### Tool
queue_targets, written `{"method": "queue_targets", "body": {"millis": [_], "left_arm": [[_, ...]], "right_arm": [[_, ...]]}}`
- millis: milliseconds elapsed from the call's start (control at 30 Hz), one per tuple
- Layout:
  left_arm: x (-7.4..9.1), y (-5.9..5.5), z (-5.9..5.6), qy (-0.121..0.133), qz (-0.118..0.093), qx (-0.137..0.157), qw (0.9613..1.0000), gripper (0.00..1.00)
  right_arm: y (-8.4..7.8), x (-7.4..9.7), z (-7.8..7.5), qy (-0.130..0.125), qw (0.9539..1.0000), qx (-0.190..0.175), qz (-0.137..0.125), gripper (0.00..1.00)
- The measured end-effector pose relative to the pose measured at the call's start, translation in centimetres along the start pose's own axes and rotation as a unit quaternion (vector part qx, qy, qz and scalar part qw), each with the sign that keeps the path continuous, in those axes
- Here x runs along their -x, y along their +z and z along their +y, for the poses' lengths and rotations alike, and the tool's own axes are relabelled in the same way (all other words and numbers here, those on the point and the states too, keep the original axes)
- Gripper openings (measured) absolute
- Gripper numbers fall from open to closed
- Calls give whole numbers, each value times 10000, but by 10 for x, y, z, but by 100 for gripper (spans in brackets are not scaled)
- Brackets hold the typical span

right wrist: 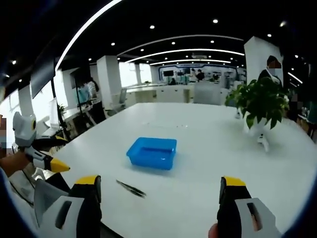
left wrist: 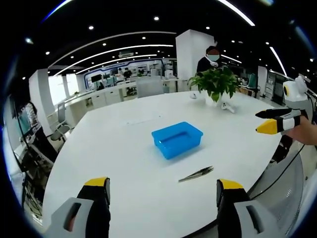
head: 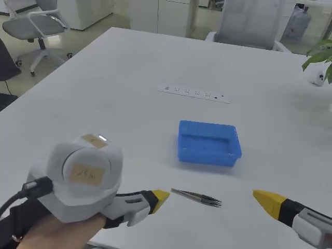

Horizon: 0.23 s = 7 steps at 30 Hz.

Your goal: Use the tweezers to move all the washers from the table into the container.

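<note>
1. Left gripper (left wrist: 162, 183): the jaws are spread wide with nothing between them. A hand holds it low over the near edge of the white table (head: 104, 93). In the head view its yellow tip points right, along that edge.
2. Tweezers (head: 197, 197): they lie flat on the table between the two grippers, with neither gripper touching them. The long axis runs left to right across the person, and the right end slants slightly nearer. The left end lies just beside the left gripper's tip. Which end is the pointed one cannot be told.
3. Blue container (head: 207, 155): it stands just beyond the tweezers, open side up, with nothing discernible inside. The washers are too small to make out against the white top.
4. Right gripper (right wrist: 159, 181): the jaws are likewise apart and empty. It sits at the lower right with its tip aimed left at the tweezers, and a clear gap separates them.
5. Judgement: the left gripper is the nearer one. A pickup would call for jaws closing across the long axis of the tweezers.
</note>
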<state>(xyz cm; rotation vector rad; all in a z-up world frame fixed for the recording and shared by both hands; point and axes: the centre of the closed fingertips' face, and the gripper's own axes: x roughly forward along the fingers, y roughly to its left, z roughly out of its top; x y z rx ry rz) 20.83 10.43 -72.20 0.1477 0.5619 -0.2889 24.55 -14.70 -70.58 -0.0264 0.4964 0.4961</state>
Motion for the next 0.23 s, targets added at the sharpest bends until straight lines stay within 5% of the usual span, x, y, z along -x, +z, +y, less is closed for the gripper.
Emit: {"method": "queue_targets", "body": {"millis": [233], "left_arm": [[2,-2,3,59,-3,91,9999,99]], "right_arm": [[3,-3,0,-38,10000,64,-45,99]]}}
